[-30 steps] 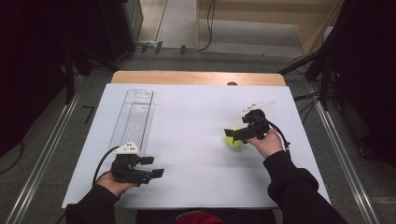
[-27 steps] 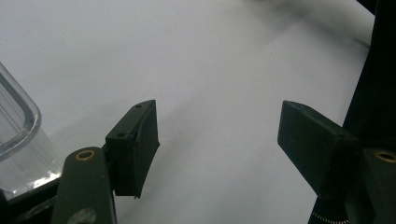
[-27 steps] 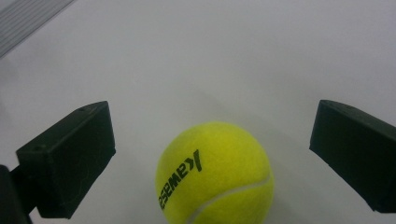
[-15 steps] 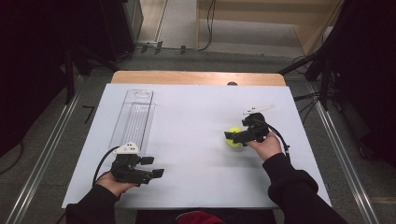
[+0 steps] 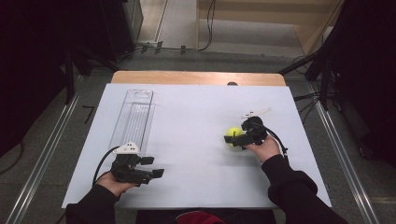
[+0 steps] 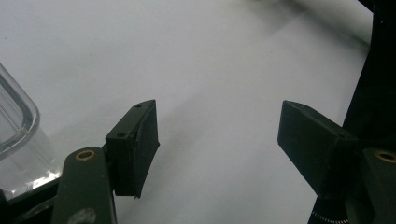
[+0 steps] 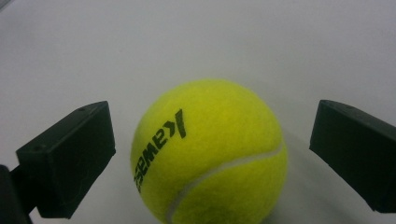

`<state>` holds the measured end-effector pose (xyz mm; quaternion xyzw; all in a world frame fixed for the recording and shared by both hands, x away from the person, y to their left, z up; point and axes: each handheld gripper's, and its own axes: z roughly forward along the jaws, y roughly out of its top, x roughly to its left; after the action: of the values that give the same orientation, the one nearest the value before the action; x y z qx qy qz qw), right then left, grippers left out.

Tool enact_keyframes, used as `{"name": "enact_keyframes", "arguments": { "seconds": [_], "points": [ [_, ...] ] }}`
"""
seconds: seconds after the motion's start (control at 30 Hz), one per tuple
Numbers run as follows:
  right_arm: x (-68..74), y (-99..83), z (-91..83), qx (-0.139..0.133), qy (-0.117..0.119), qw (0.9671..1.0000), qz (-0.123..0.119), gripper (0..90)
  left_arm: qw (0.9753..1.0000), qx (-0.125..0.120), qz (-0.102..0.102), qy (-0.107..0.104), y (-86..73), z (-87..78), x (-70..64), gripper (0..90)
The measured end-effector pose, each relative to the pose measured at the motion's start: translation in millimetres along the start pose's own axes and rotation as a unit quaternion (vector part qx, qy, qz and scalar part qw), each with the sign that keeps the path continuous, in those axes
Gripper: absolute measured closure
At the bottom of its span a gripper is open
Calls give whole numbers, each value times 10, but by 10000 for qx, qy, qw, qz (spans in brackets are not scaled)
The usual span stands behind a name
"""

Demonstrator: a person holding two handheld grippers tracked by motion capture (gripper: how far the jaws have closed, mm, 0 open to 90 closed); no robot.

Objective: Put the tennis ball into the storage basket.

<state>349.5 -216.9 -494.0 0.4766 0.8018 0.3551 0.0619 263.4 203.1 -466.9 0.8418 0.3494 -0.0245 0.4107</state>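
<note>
Item count: 1 ball (image 5: 233, 135), 1 clear tray (image 5: 133, 117), 1 white mat (image 5: 196, 112), 1 table (image 5: 196, 77), 2 grippers.

The ball is a yellow tennis ball. It rests on the mat, right of centre, well apart from the tray. The tray is long and lies on the left half of the mat, running from near to far.

Right gripper (image 5: 232, 139): held in the person's right hand at the right side of the mat. Its jaws stand apart, 1 on each side of the ball, and neither jaw touches the ball. The ball sits on the mat between them.

Left gripper (image 5: 154, 167): held in the person's left hand at the near left of the mat, just beside the near end of the tray. Its jaws stand apart with bare mat between them.

View differences:
- The high view shows both grippers, both sleeves, the whole tray and the wooden far edge of the table beyond the mat. It does not resolve the gaps at the ball.
- The right gripper view (image 7: 212, 154) shows a gap between the ball (image 7: 209, 151) and each jaw, black lettering on the felt, and 1 white seam.
- The left gripper view (image 6: 217, 144) shows a rounded corner of the tray (image 6: 16, 126) at its left edge, close to 1 jaw.
</note>
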Motion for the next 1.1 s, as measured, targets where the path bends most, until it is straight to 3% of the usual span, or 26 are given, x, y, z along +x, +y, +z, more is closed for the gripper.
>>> {"name": "enact_keyframes", "arguments": {
  "seconds": [0.53, 0.6, 0.67, 1.1],
  "points": [
    [9, -52, 123, 236, -8, 9997, 50, 0, 10000, -11, -5, 0, -1, -1, -2, 297],
    [24, -76, 119, 149, -160, 9998, -37, 154, 10000, -13, -3, 4, -1, -2, -1, 297],
    [41, -100, 112, 45, -161, 9997, -155, 225, 10000, -17, -4, 3, -1, -4, -1, 297],
    [41, -84, 104, 139, -109, 9997, -172, 233, 10000, -16, 3, 4, 0, -5, -4, 297]
  ]
}}
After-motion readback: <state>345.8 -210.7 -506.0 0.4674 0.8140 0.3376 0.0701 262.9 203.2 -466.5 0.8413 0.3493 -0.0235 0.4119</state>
